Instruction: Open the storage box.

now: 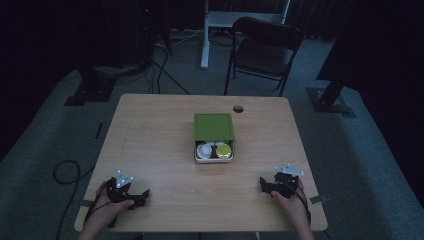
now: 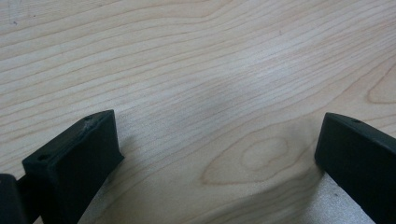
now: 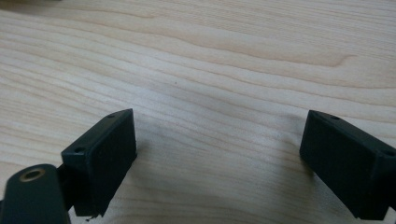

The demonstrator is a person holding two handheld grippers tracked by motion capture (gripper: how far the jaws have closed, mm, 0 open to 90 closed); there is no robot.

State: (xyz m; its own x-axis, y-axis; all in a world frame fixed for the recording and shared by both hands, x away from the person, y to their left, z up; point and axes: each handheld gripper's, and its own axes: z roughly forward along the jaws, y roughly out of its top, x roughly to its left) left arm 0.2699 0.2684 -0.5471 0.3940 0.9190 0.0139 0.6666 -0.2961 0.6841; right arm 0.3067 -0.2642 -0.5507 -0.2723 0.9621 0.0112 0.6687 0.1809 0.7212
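A white box (image 1: 198, 159) with a green lid (image 1: 213, 126) slid partly back sits at the table's middle. Inside its uncovered front part I see a white round container (image 1: 204, 150) and a yellow-green one (image 1: 224, 151). My left gripper (image 1: 141, 196) rests near the front left corner, held by a hand, and stands open; in the left gripper view (image 2: 217, 149) only bare wood lies between its jaws. My right gripper (image 1: 265, 184) rests near the front right, also open, and the right gripper view (image 3: 219, 144) has wood grain between its jaws.
The wooden table (image 1: 150, 140) has a round cable hole (image 1: 238, 108) at its far edge. Behind it stand a black folding chair (image 1: 262, 50) and a white desk leg (image 1: 205, 37). Cables (image 1: 65, 172) lie on the grey floor at left.
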